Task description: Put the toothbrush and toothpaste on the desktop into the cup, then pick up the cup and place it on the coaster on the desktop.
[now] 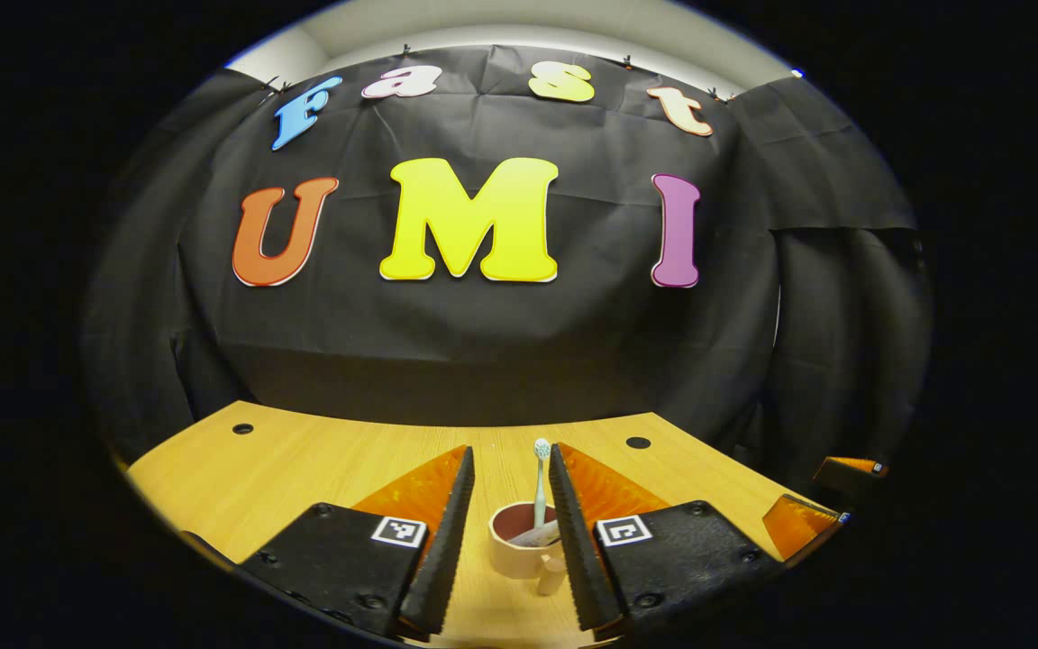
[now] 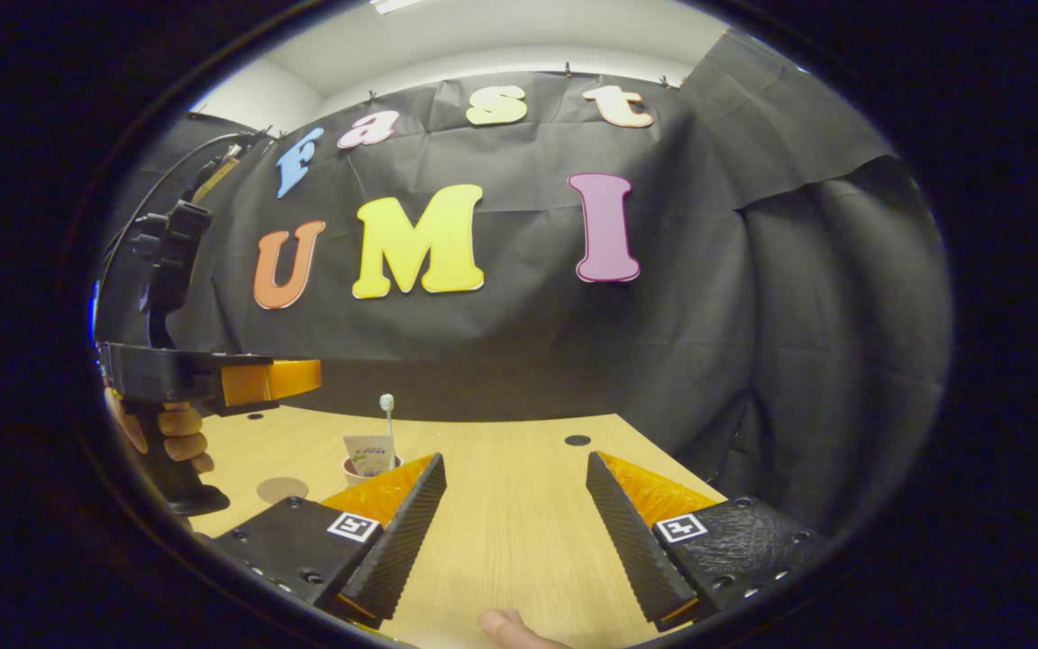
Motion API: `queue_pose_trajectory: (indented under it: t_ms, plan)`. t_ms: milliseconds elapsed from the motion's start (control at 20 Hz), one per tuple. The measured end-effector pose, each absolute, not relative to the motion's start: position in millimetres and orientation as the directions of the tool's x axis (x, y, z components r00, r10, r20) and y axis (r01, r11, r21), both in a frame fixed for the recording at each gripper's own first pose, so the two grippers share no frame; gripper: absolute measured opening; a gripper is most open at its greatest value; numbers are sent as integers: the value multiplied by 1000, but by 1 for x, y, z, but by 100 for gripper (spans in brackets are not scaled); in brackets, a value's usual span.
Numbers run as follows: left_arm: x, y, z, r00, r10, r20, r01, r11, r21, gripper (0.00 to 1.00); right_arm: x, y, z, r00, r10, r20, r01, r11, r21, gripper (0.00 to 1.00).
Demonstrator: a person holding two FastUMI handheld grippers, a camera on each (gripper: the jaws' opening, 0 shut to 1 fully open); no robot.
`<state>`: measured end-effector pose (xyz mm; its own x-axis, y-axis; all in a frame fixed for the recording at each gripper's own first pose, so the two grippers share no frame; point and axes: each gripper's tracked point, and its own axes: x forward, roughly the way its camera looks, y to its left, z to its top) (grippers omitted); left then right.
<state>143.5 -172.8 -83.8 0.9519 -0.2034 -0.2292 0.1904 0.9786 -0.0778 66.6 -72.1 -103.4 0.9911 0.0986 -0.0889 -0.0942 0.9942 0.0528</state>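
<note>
Right gripper view: pale wooden desktop point(image 2: 501, 505) against black cloth wall point(image 2: 753, 315), both tools point(image 2: 512, 527) wide.

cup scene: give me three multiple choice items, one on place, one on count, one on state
1. Where is the toothbrush?
A. flat on the desk
B. standing in the cup
C. on the coaster

2. How many items are in the cup?
A. none
B. one
C. two

3. How does the left gripper stand?
A. open around the cup
C. shut on the toothbrush
B. shut on the cup

Answers: 1 B, bristles stick up above the rim. 2 C, toothbrush plus toothpaste. 3 A, gaps show between both fingers and the cup.
</note>
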Motion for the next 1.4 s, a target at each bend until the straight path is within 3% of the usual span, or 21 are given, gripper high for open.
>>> queue_pose_trajectory:
  t_ms: [50,150,250,450,750,950,1400]
  plan:
    - [137,-167,-83,953,-198,-228,190,980,-58,64,64,-69,-101,991,99,-84,-96,994,43,95]
    - [125,-160,-84,953,-194,-231,191,981,-33,68,58,-63,-98,991,103,-81,-100,994,33,95]
    - [109,-150,-86,951,-189,-245,184,982,-44,88,53,-56,-96,991,103,-84,-100,994,47,95]
    - [85,-117,-89,957,-156,-245,137,986,-94,90,45,-30,-93,983,148,-105,-138,985,103,95]
    - [62,-71,-107,950,-136,-281,98,985,-143,90,40,1,-89,982,143,-125,-144,990,-6,95]
    - [59,-46,-92,967,-72,-245,58,996,-62,90,46,30,-93,970,178,-165,-181,984,0,98]
    - [48,-38,-67,978,-85,-192,80,996,-34,90,91,71,-117,925,182,-334,-211,976,-54,95]
